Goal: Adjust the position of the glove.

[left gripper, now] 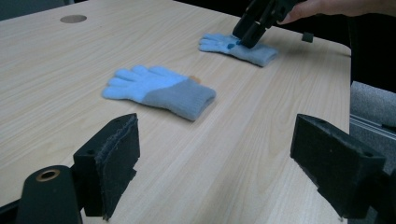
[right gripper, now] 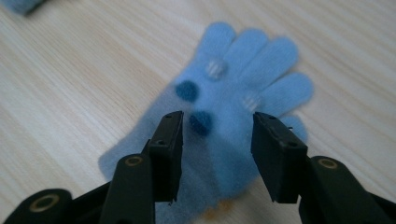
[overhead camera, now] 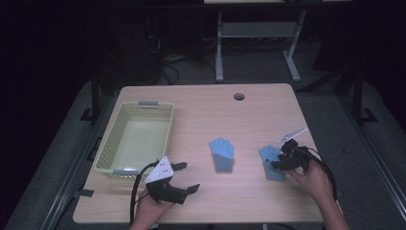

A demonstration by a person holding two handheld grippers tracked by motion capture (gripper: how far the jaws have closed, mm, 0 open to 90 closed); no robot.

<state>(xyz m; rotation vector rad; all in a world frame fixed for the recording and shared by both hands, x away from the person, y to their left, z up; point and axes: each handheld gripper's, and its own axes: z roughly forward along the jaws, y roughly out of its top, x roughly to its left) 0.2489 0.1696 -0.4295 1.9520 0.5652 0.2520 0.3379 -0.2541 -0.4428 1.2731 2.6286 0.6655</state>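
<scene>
Left gripper [overhead camera: 184,177] gapes wide, holding nothing, near the basket [overhead camera: 107,152], which looks bare inside. Right gripper [right gripper: 217,126] part-spread over right glove [right gripper: 238,88], not pinching; second glove [overhead camera: 222,154] lies between.

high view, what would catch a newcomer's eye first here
Two blue gloves stand out on the pale wooden table: one glove lies flat near the middle, the other glove lies at the right. The right gripper is down over that one with its jaws set either side of the palm, not clearly pinching it. At the left sits an empty yellow-green basket, with the left gripper open in front of it.
</scene>
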